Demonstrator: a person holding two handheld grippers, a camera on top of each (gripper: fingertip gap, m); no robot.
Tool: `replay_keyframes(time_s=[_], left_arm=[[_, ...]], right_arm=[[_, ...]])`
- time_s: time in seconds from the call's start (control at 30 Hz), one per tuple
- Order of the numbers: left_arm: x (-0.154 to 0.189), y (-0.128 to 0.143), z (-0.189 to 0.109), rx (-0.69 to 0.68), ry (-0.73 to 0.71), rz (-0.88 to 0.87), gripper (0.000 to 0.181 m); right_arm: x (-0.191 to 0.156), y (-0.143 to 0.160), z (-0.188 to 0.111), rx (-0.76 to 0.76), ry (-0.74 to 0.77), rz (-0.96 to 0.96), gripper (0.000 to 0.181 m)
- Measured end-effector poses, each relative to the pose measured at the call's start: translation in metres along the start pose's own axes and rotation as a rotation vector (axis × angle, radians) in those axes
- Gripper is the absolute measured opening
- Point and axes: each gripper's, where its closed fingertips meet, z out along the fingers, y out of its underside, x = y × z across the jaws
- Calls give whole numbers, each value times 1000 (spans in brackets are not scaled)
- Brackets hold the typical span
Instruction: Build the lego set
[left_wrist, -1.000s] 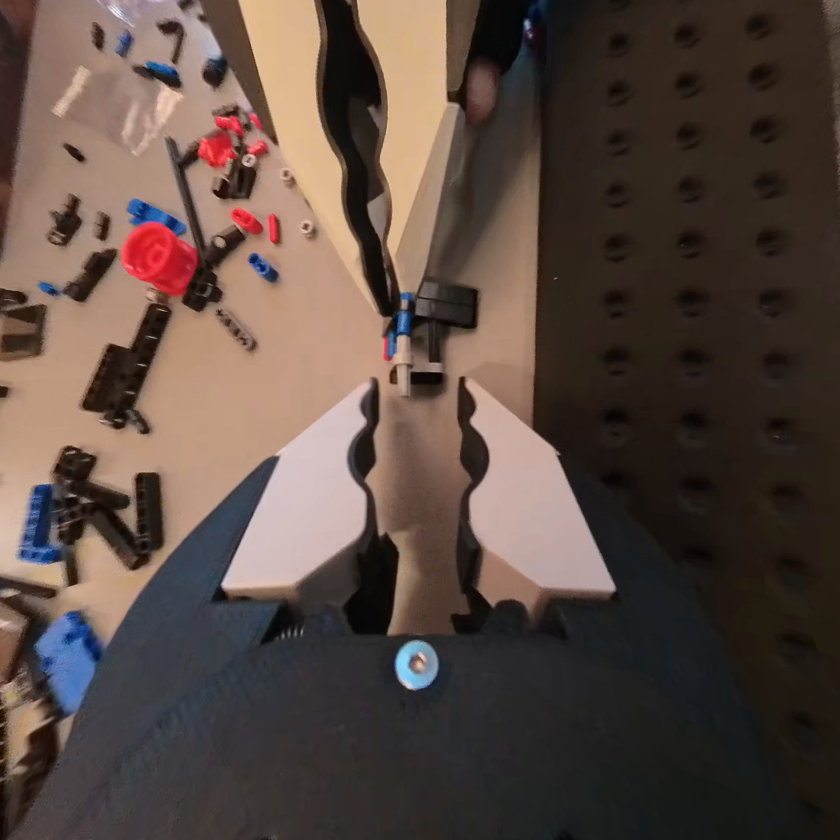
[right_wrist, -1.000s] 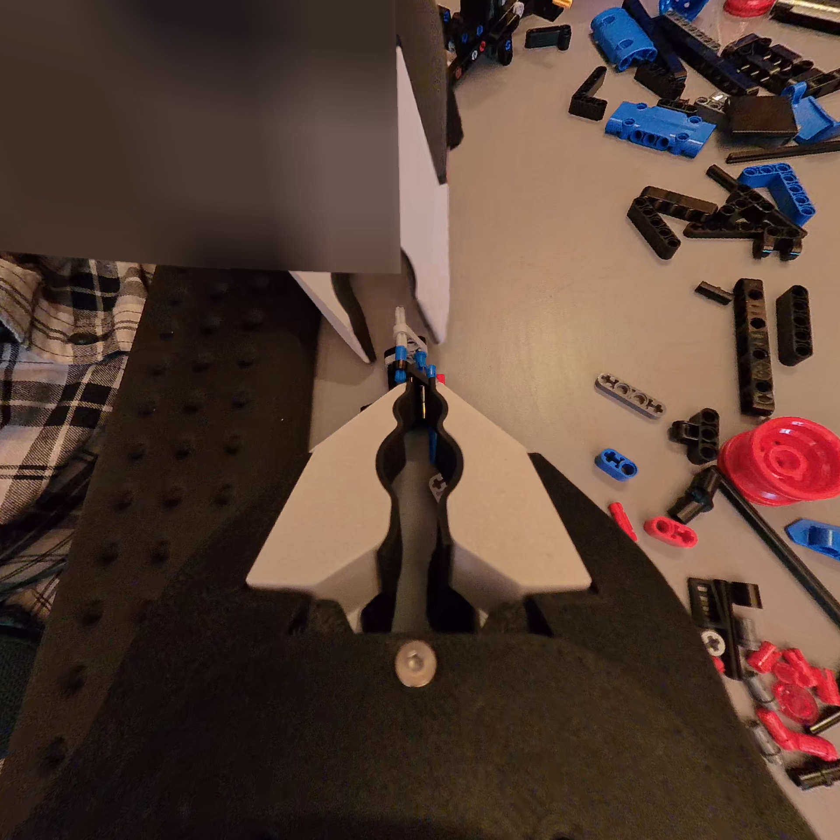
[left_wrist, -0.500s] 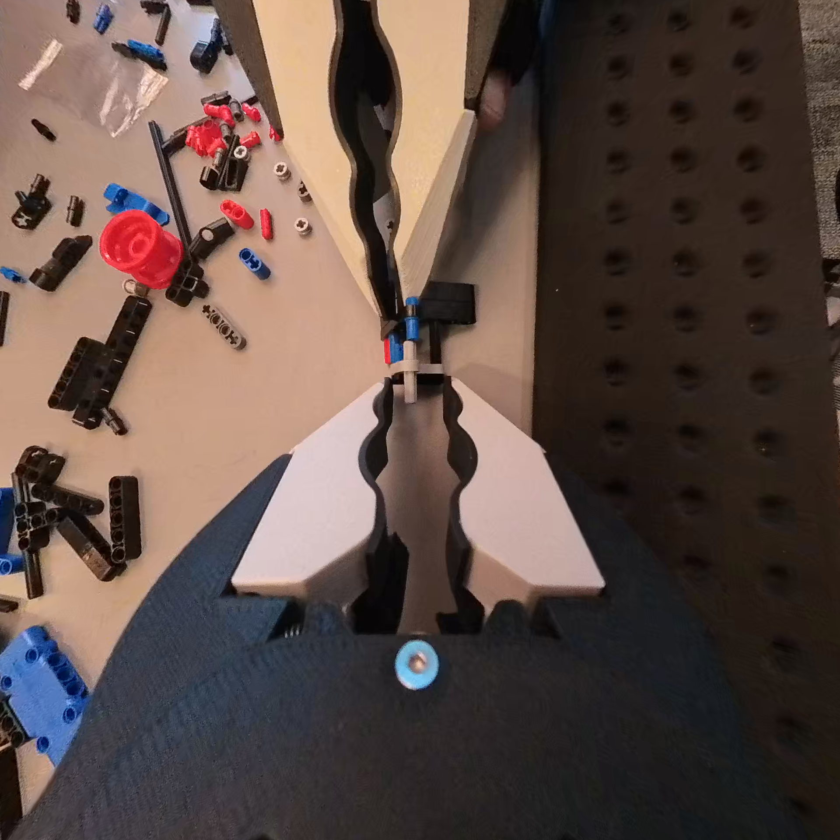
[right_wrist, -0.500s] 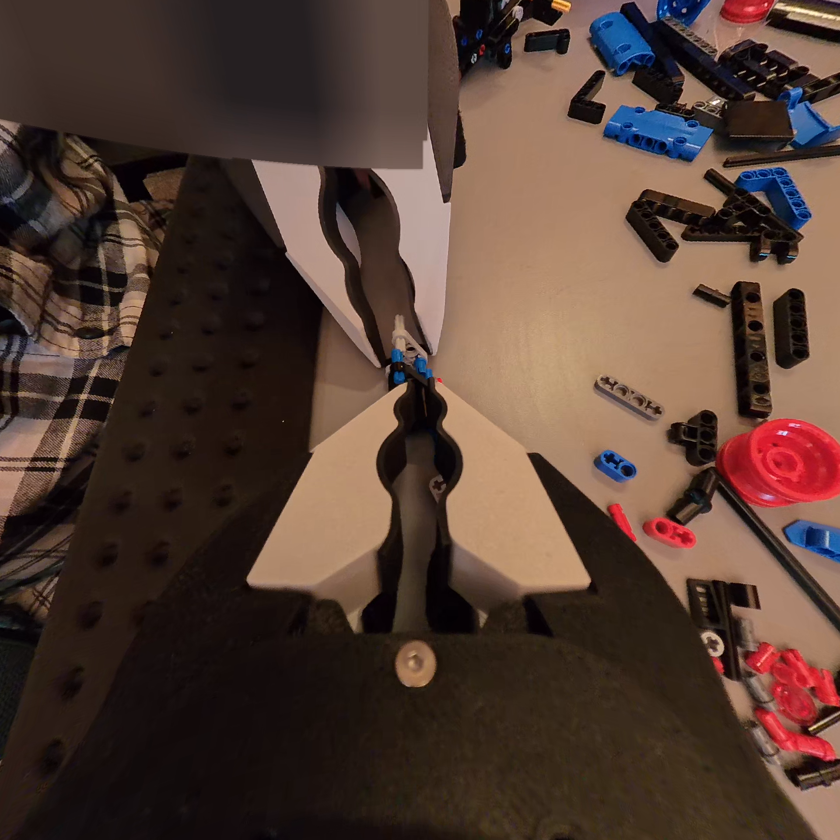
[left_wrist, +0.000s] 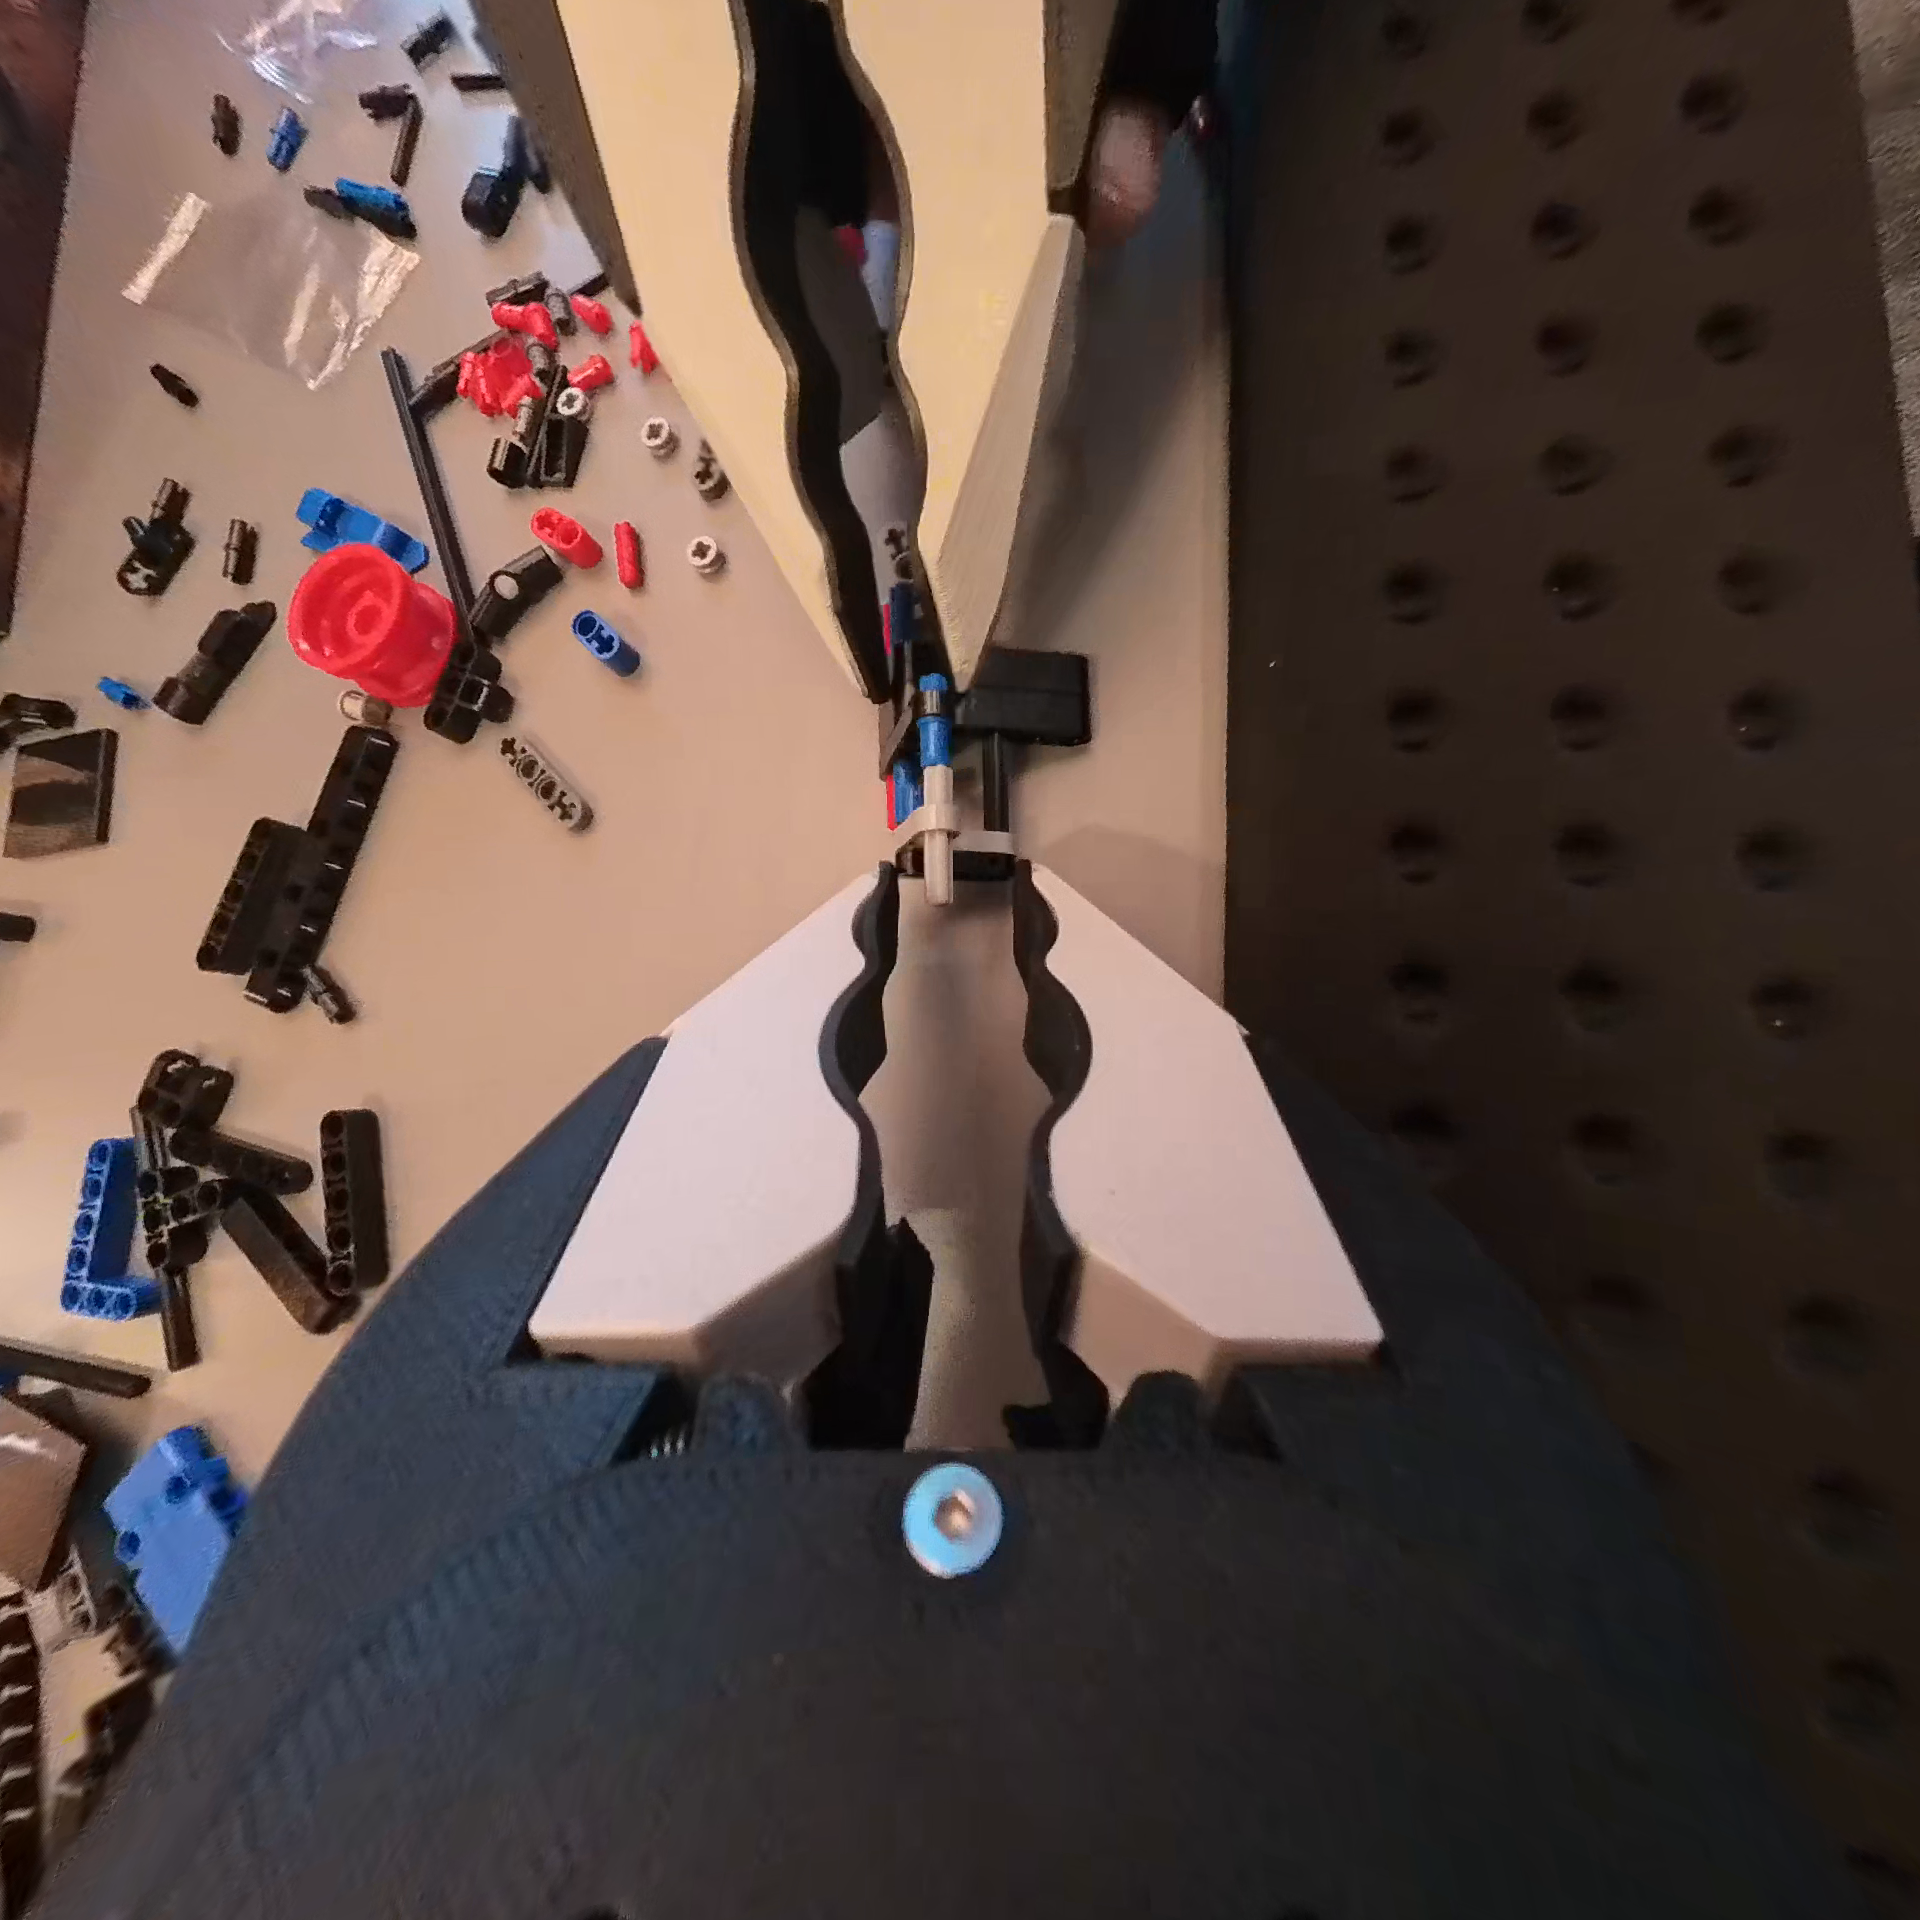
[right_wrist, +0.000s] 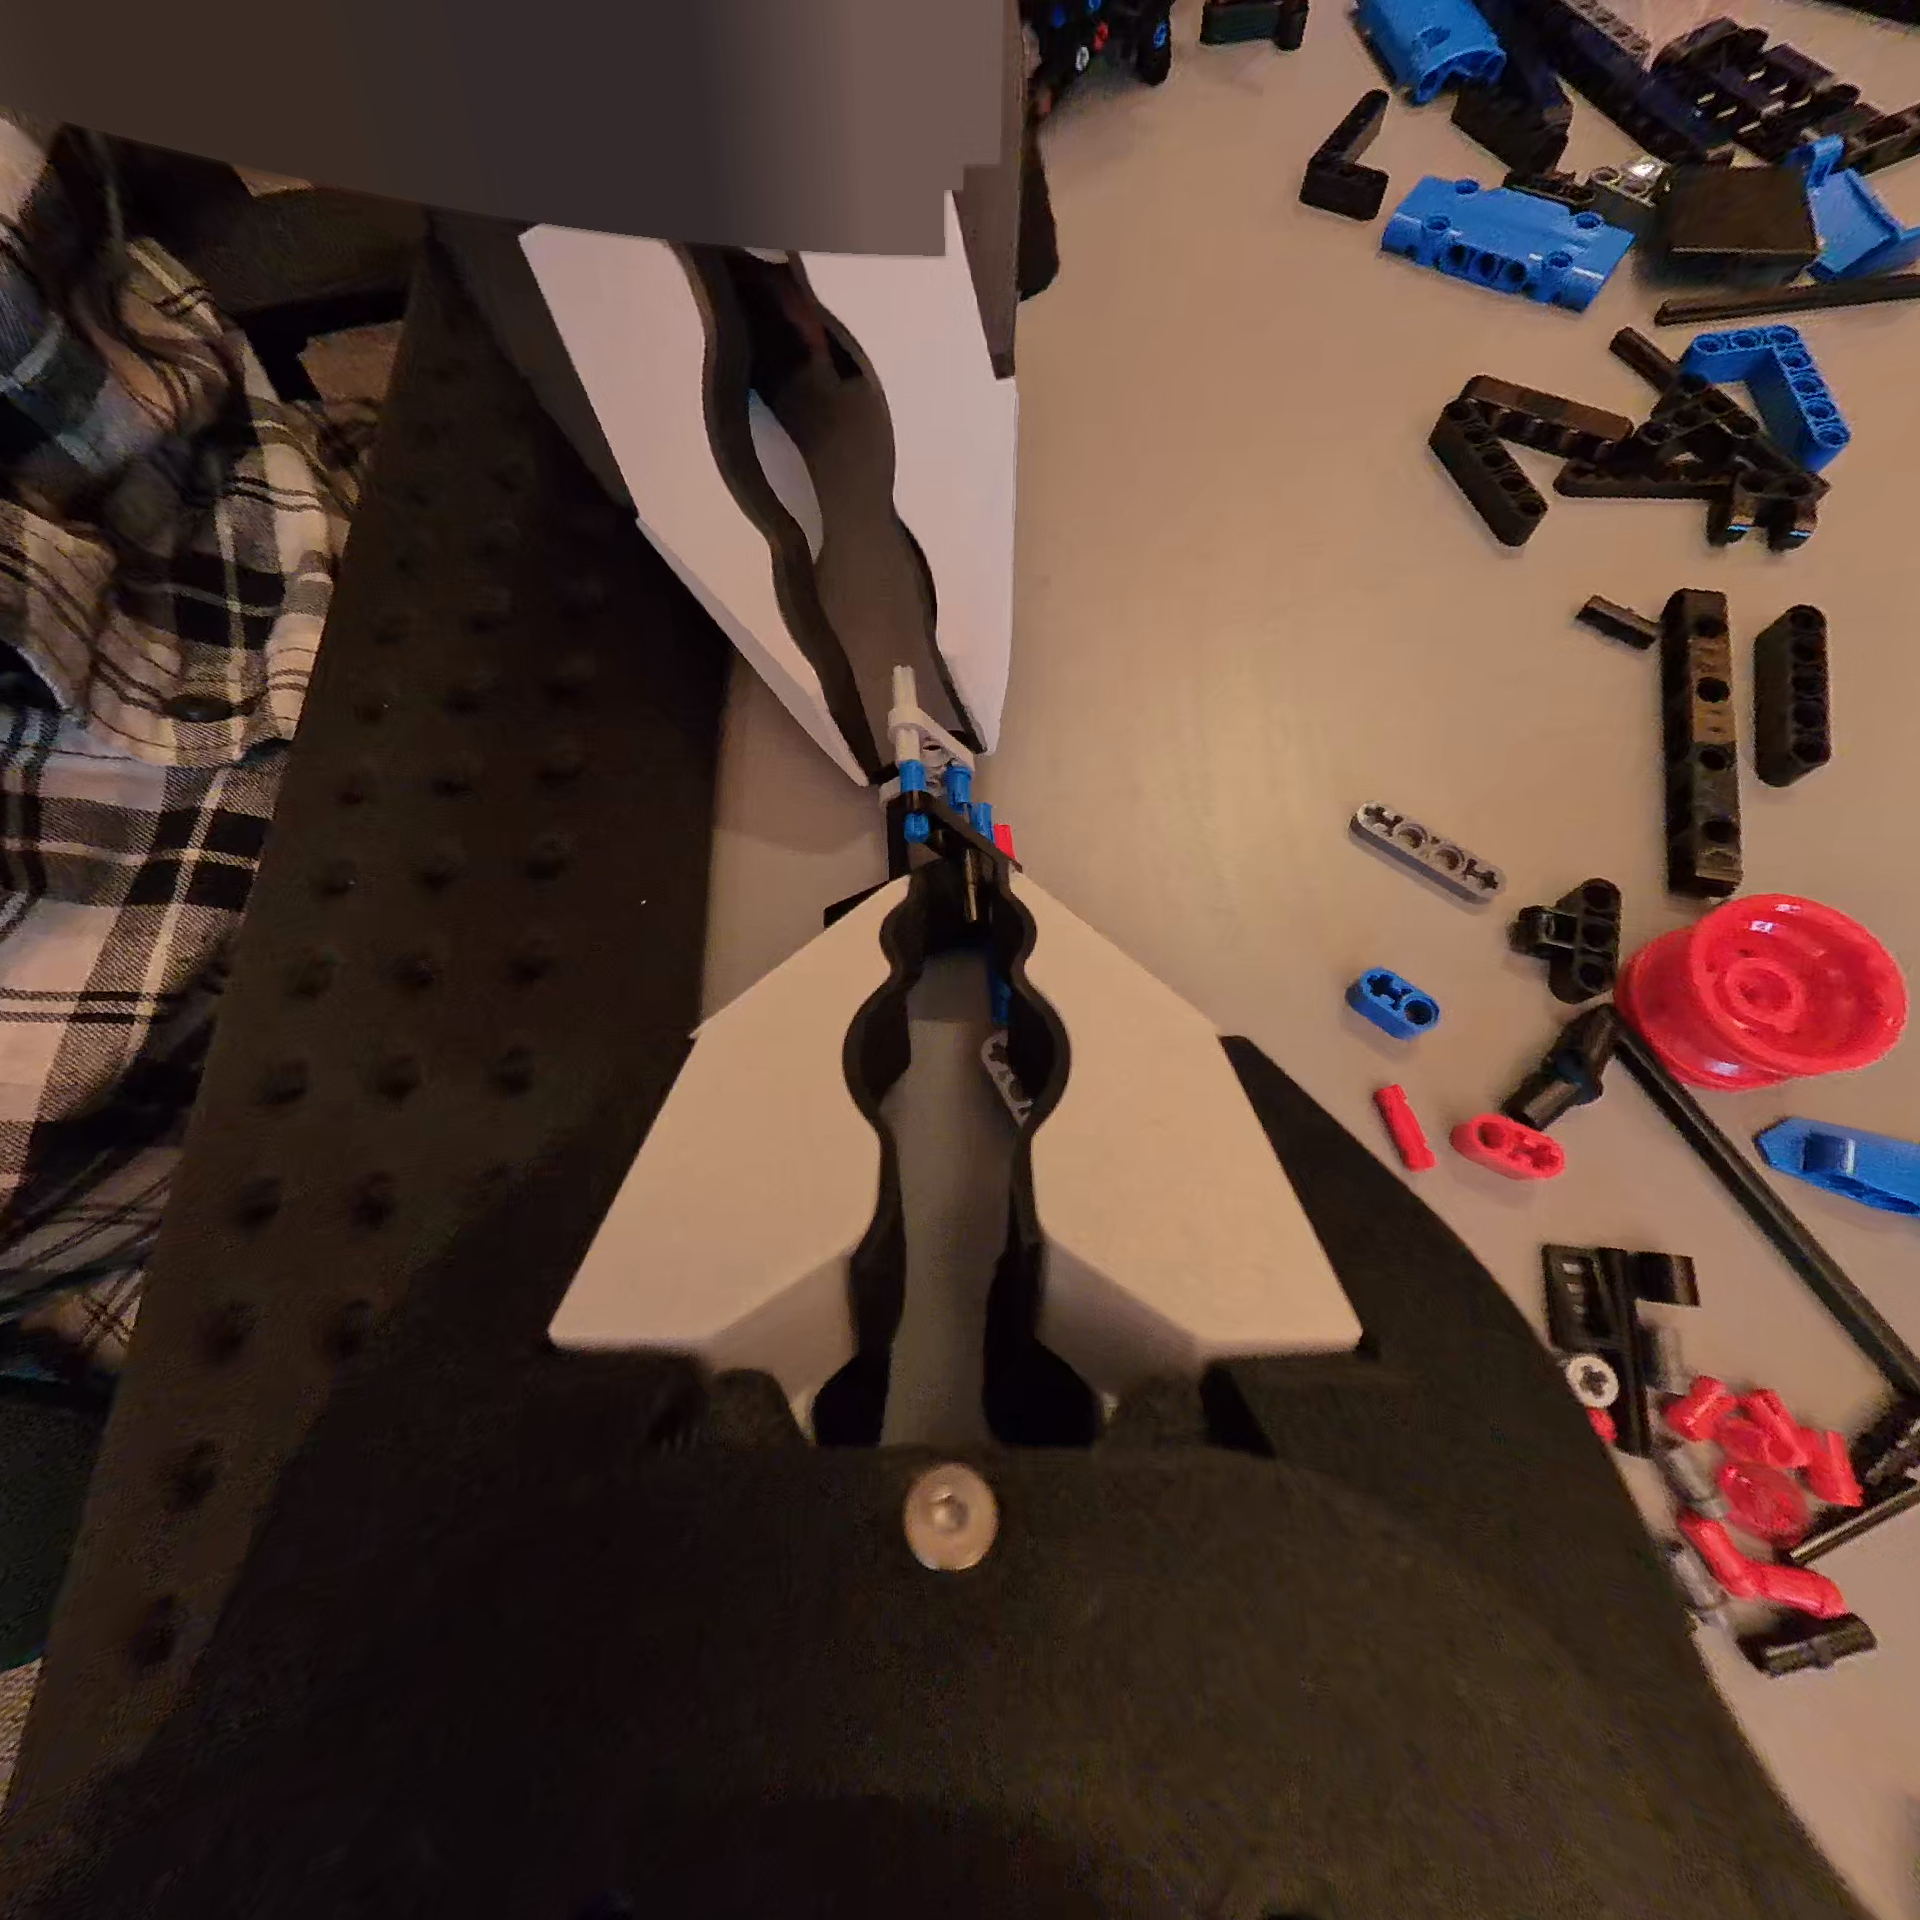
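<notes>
A small lego assembly (left_wrist: 935, 748) of black beams, blue pins and a light grey pin hangs between my two grippers, just above the table. My left gripper (left_wrist: 954, 878) has its jaws narrowed onto the assembly's near end, where a thin grey beam sits. The right gripper (left_wrist: 914, 665) faces it from above. In the right wrist view my right gripper (right_wrist: 961, 883) is shut on the black part of the assembly (right_wrist: 935, 790). The left gripper (right_wrist: 925, 748) meets it tip to tip, with the grey pin poking between its fingers.
Loose black, blue and red pieces lie over the beige table (left_wrist: 675, 935): a red wheel (left_wrist: 369, 623), a black axle (left_wrist: 426, 478), and black beams (right_wrist: 1699, 738). A dark perforated board (left_wrist: 1558, 727) borders the table. A clear bag (left_wrist: 270, 270) lies far left. A plaid sleeve (right_wrist: 125, 623) shows. Left and right tips are no more than a few centimetres apart. It is some 12 cm from my right tips to the red wheel (left_wrist: 369, 623). Seen from the right wrist view (right_wrist: 1747, 967) as well.
My left gripper has moved up to the assembly and its jaws have narrowed onto the near end. My right gripper has kept its hold, nearly still.
</notes>
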Motion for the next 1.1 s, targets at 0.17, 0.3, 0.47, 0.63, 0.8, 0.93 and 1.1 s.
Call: replay_keyframes(time_s=[0.17,0.3,0.47,0.63,0.8,0.93,1.1], left_arm=[[1,-2,0,-11,-43,57,20],[1,-3,0,-21,-90,122,20],[0,-4,0,-38,-142,177,20],[-1,-5,0,-65,-210,251,20],[2,-9,0,-53,-195,210,20],[2,-9,2,-65,-212,243,20],[3,-11,2,-66,-232,286,20]], right_arm=[[-1,1,0,1,-11,1,10],[-1,1,0,3,-17,9,9],[0,0,0,4,-21,18,9],[0,0,0,6,-16,21,8],[2,0,0,8,-1,16,7],[2,-1,0,10,7,15,7],[2,-1,0,12,5,22,7]])
